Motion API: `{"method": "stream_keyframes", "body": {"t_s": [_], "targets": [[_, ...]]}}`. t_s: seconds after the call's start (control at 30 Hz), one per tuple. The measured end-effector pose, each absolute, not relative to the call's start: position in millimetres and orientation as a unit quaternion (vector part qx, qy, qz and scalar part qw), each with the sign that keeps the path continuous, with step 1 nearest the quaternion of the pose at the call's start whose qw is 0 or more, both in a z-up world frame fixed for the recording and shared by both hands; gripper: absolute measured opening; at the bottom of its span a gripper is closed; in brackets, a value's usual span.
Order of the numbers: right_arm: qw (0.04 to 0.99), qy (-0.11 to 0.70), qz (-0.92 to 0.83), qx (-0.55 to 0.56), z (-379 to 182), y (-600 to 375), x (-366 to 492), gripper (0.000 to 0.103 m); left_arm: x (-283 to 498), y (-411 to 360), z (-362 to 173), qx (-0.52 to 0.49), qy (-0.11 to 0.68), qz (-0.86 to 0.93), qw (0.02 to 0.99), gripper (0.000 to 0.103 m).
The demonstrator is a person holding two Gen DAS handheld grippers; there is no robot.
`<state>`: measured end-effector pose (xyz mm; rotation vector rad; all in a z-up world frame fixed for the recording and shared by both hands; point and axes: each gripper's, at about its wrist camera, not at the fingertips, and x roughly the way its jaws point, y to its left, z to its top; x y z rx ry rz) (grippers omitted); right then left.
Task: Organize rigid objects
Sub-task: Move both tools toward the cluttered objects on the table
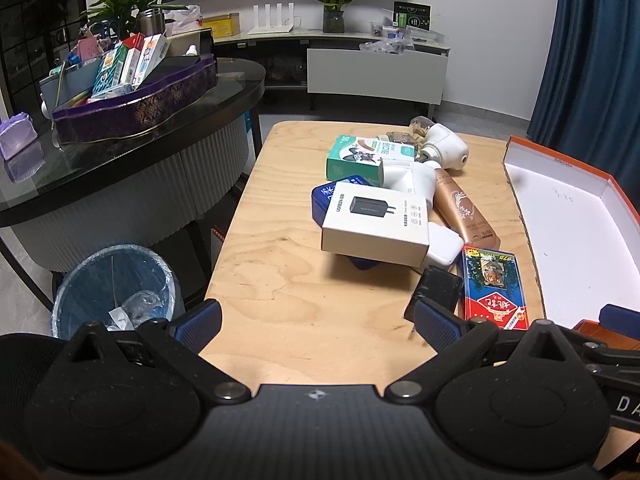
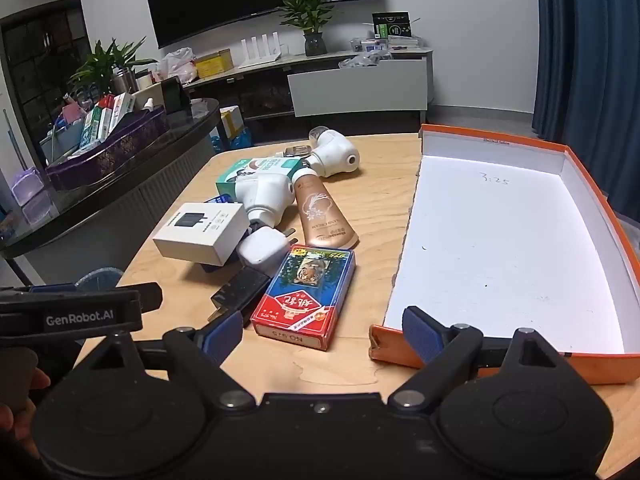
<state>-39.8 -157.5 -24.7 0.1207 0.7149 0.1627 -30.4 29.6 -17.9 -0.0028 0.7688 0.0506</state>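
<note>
A pile of objects lies on the wooden table (image 1: 280,280): a white charger box (image 1: 376,224) (image 2: 204,232), a red-blue card box (image 1: 494,292) (image 2: 306,296), a black adapter (image 1: 436,292) (image 2: 240,290), a white adapter (image 2: 264,250), a gold hand-cream tube (image 1: 464,210) (image 2: 322,212), two white devices (image 2: 336,156) and a green box (image 1: 360,156). An empty orange-rimmed white box (image 1: 568,240) (image 2: 500,248) lies to the right. My left gripper (image 1: 318,326) is open and empty before the pile. My right gripper (image 2: 322,338) is open and empty, near the card box and the orange box's corner.
A dark glass side table (image 1: 120,152) with a purple tray (image 1: 132,108) of boxes stands to the left. A blue bin (image 1: 116,280) sits on the floor beside the wooden table. A TV cabinet (image 1: 376,72) stands at the back wall, blue curtain (image 1: 592,60) at right.
</note>
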Motion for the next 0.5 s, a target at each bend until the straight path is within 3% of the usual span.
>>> {"method": "stream_keyframes", "body": {"t_s": [0.5], "targets": [[0.933,0.349,0.073,0.05,-25.6,-151.2,-38.7,0.102,-28.3,26.5,-18.7,0.001,0.371,0.023,0.928,0.103]]}}
